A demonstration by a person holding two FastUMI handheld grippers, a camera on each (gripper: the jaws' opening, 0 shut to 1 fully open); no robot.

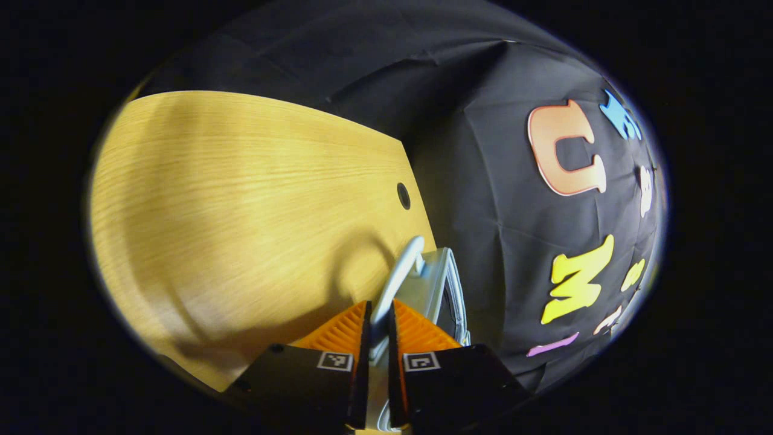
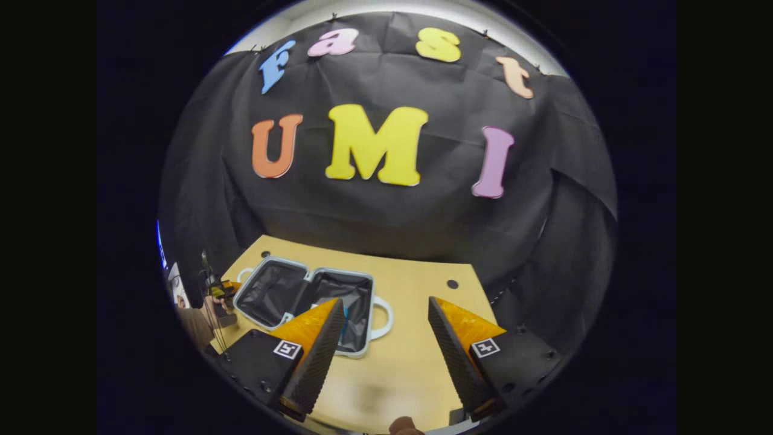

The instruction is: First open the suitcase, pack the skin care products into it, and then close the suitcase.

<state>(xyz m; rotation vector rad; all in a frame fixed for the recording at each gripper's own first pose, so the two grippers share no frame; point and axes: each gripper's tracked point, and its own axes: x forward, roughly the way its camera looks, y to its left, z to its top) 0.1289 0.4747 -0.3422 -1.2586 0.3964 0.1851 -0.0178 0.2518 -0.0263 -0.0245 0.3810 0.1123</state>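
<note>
1. The suitcase [image 2: 311, 302] lies open flat on the wooden table [image 2: 416, 362], both dark-lined halves facing up, toward the table's left side in the right gripper view.
2. The left gripper [image 1: 377, 329] has its fingers pressed together on a pale handle [image 1: 398, 272] at the suitcase's edge; in the right gripper view it appears left of the suitcase, held by a hand [image 2: 211, 302].
3. Something light blue shows inside the suitcase's right half, partly hidden; what it is cannot be told.
4. The right gripper [image 2: 383, 338] hovers spread and empty, to the right of the suitcase.
5. The step in hand looks like closing: the next move likely calls for lifting the held half over onto the other.
6. Nothing stands in the way beside the suitcase; a small round hole [image 2: 452, 284] sits in the table beyond it.
</note>
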